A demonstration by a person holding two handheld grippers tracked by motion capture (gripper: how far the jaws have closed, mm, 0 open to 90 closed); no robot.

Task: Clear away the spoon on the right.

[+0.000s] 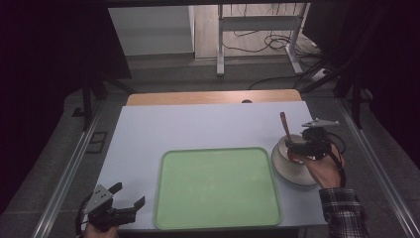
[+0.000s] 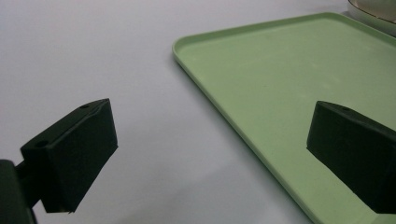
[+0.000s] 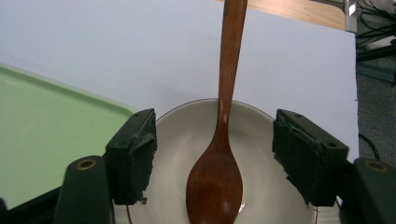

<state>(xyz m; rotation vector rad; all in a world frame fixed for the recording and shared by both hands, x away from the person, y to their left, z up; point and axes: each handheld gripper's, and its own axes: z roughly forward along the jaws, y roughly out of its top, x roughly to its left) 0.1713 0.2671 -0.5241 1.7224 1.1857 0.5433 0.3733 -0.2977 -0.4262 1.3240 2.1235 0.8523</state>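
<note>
At the lower left of the high view, my left gripper (image 1: 130, 195) rests near the table's (image 1: 198, 124) front edge, jaws spread wide with nothing between them; my hand behind it is cut off by the frame. The green tray (image 1: 217, 218) lies centre, bare. At right, my right gripper (image 1: 297, 148) hovers over the white bowl (image 1: 281, 166), hiding much of it. Its jaws stand apart either side of the wooden spoon (image 3: 219, 154), whose bowl end is cut off below.
</note>
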